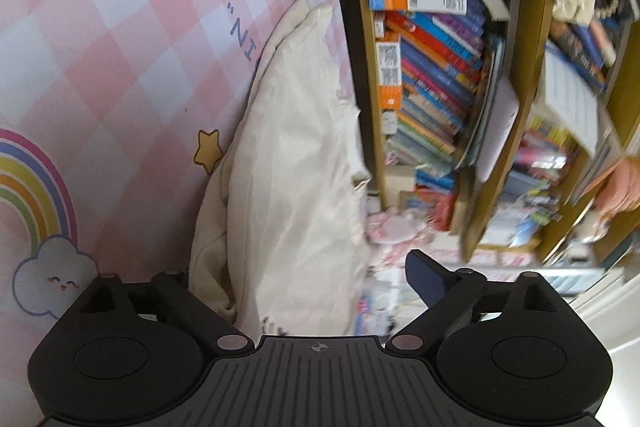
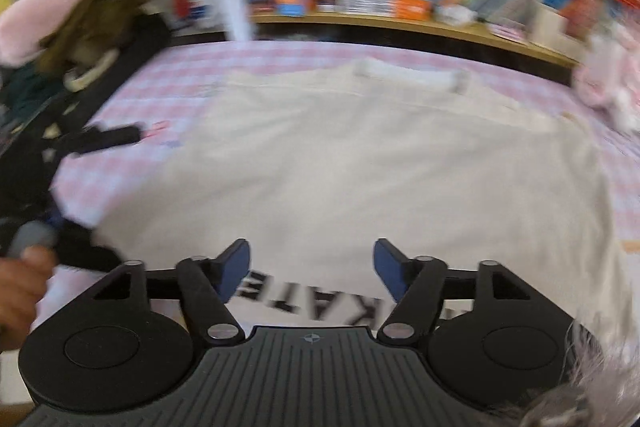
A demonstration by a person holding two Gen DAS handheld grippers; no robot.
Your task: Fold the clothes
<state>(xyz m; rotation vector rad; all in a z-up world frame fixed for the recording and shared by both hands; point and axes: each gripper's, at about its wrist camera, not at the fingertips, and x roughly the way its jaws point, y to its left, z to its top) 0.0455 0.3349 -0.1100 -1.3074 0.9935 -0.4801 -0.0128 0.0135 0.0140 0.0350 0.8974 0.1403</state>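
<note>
Item one: cream shirt [image 2: 340,163], spread flat on the pink checked cloth [image 2: 280,57] that covers the table, black lettering at its near hem, a folded edge along its far side. Item two: my right gripper [image 2: 312,275], pointing down over the lettered hem, blue pads apart with nothing between them. Item three: my left gripper [image 1: 296,279], jaws wide apart; only its right blue pad [image 1: 426,277] shows, the other is hidden behind the shirt fabric, so I cannot tell whether it touches. In the right wrist view it sits at the shirt's left edge with a hand [image 2: 20,283] on its handle. Item four: bookshelf [image 2: 440,23] of coloured books beyond the table. Item five: pink fluffy bundle [image 2: 608,83], far right corner.
</note>
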